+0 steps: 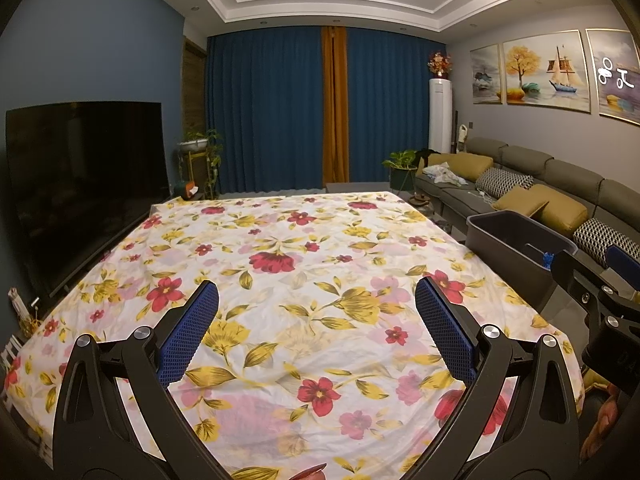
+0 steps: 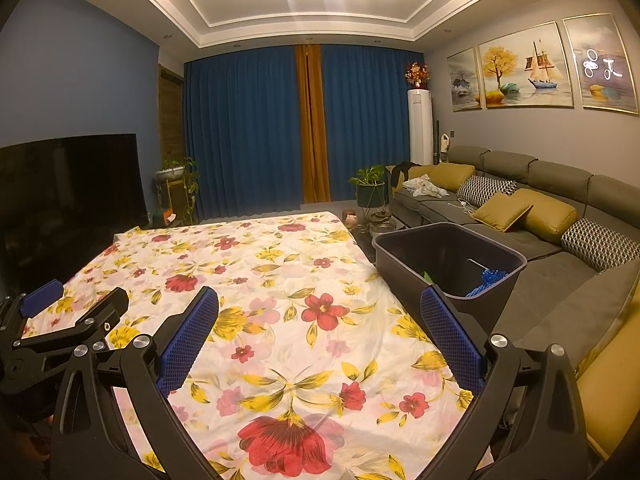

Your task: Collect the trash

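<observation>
A table covered with a floral cloth (image 1: 304,280) (image 2: 280,300) fills both views, and I see no loose trash on it. A dark grey bin (image 2: 448,260) (image 1: 516,244) stands off the table's right edge, with blue and green items (image 2: 486,280) inside. My left gripper (image 1: 316,304) hangs open over the near part of the cloth, nothing between its blue pads. My right gripper (image 2: 320,312) is also open and empty above the cloth, its right finger (image 2: 452,340) near the bin. Each gripper shows at the edge of the other's view.
A large dark TV (image 1: 84,184) stands along the left side of the table. A grey sofa (image 2: 540,216) with yellow and patterned cushions runs along the right wall behind the bin. Potted plants (image 2: 370,184) and blue curtains (image 1: 320,108) are at the far end.
</observation>
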`<action>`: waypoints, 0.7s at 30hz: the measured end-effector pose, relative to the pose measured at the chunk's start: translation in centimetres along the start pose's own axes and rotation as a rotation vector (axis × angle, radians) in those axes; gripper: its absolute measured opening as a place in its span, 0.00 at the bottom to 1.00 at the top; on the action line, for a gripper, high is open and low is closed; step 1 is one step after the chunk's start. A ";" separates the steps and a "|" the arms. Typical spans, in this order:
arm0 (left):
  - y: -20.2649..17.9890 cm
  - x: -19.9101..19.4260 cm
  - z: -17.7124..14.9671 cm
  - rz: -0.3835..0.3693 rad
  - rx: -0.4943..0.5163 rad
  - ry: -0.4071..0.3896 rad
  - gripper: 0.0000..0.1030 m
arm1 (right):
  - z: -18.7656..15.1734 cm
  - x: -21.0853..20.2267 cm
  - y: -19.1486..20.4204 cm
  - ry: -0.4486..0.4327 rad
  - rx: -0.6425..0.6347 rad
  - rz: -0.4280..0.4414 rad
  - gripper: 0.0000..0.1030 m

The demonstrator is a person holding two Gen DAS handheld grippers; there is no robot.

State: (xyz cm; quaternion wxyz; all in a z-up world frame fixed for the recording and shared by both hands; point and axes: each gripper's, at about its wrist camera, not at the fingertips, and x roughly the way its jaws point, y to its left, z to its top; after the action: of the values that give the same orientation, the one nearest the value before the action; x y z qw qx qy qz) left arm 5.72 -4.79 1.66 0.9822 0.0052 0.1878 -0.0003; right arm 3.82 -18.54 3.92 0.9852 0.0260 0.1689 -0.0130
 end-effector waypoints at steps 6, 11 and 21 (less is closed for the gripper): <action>-0.1 0.0 0.0 -0.001 0.001 0.000 0.94 | 0.0 0.0 0.0 0.001 0.001 0.000 0.94; -0.1 -0.1 0.0 -0.001 0.001 0.000 0.94 | 0.0 0.0 0.0 0.000 0.001 0.000 0.94; -0.2 -0.1 0.0 -0.001 0.001 -0.001 0.94 | -0.1 0.0 -0.1 0.000 0.002 0.000 0.94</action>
State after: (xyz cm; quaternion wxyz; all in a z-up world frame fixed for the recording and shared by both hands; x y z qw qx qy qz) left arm 5.66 -4.98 1.69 0.9823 0.0057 0.1874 -0.0008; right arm 3.79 -18.65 3.86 0.9852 0.0270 0.1687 -0.0130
